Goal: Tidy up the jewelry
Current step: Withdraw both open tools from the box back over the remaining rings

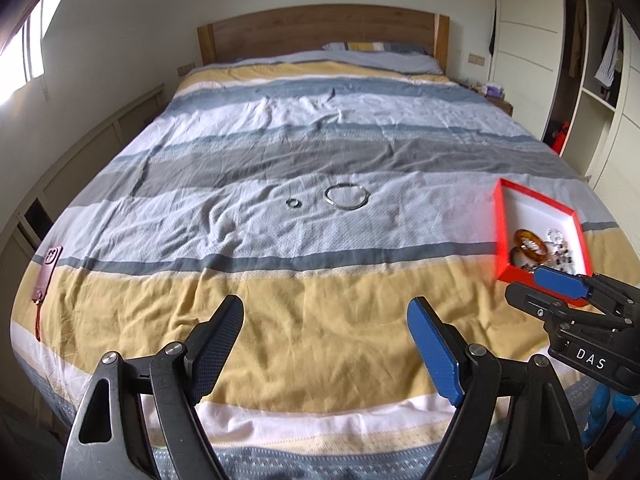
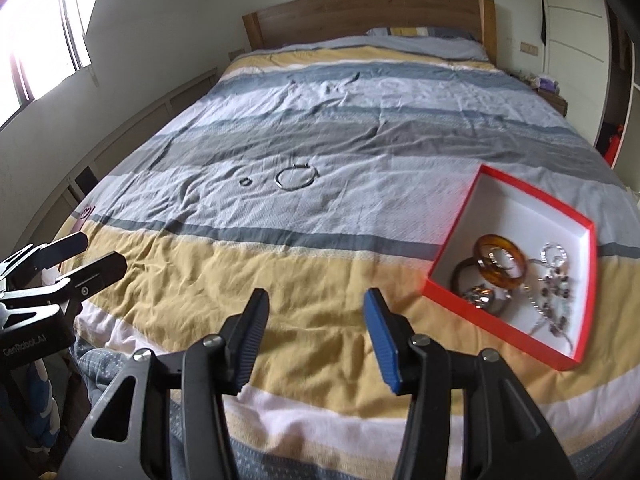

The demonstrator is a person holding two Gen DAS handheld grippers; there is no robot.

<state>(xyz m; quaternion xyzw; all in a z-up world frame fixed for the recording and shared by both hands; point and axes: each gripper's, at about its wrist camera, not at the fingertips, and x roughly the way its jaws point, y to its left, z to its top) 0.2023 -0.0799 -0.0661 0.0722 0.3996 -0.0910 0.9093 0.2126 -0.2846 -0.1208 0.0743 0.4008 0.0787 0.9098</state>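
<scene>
A silver bangle (image 1: pixel 345 197) (image 2: pixel 295 178) and a small ring (image 1: pixel 293 203) (image 2: pixel 245 181) lie on the striped bed cover mid-bed. A red box with a white inside (image 1: pixel 534 216) (image 2: pixel 516 220) sits at the right, holding an amber bangle (image 2: pixel 500 262), a dark bangle and several silver and beaded pieces (image 2: pixel 554 276). My left gripper (image 1: pixel 326 316) is open and empty above the yellow stripe near the bed's foot; it also shows in the right wrist view (image 2: pixel 92 254). My right gripper (image 2: pixel 316 308) is open and empty, just left of the box; it also shows in the left wrist view (image 1: pixel 554 286).
A pink phone with a strap (image 1: pixel 46 270) lies at the bed's left edge. A wooden headboard (image 1: pixel 320 28) and pillows are at the far end. A wardrobe and shelves (image 1: pixel 592 60) stand on the right, a window (image 2: pixel 36 40) on the left.
</scene>
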